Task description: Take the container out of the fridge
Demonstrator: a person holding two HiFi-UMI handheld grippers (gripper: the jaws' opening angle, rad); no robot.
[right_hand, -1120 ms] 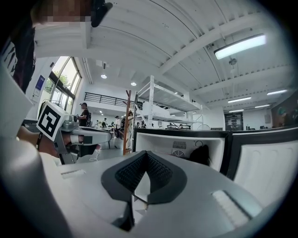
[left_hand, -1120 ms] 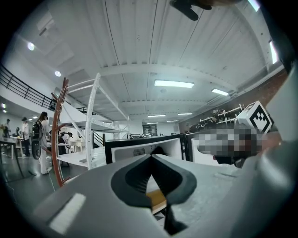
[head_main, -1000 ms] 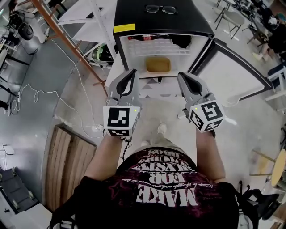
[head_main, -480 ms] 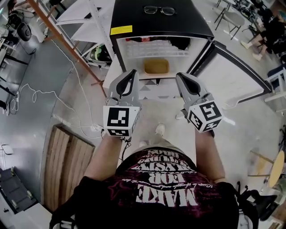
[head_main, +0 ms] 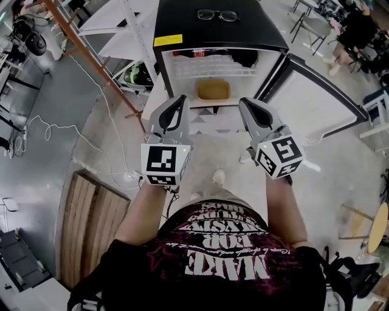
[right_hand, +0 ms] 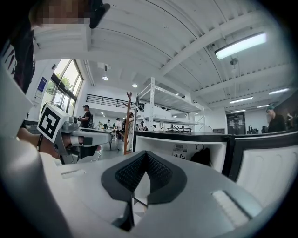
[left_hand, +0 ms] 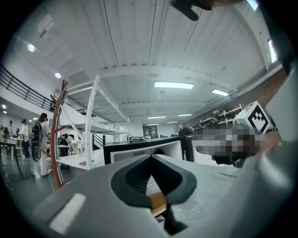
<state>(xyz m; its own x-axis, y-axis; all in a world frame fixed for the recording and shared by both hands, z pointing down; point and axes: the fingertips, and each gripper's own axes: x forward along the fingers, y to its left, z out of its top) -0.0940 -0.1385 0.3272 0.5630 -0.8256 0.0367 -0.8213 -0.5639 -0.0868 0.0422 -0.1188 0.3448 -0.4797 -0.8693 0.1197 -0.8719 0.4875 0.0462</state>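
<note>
A small black fridge [head_main: 219, 27] stands on the floor ahead with its door [head_main: 316, 103] swung open to the right. A tan container [head_main: 213, 90] sits on the shelf inside, under a white wire rack. My left gripper [head_main: 181, 98] and right gripper [head_main: 244, 102] are held side by side short of the fridge opening, both shut and empty. In the left gripper view the container [left_hand: 158, 203] shows through the notch below my left gripper [left_hand: 151, 157]. The right gripper [right_hand: 146, 153] points level at the fridge [right_hand: 186, 139], and its jaws meet.
A pair of glasses [head_main: 218, 13] lies on the fridge top. A white metal rack [head_main: 121, 24] with a brown post stands left of the fridge. A wooden pallet [head_main: 91, 225] and a white cable [head_main: 61, 130] lie on the floor to the left. A dark item sits at the fridge's upper right.
</note>
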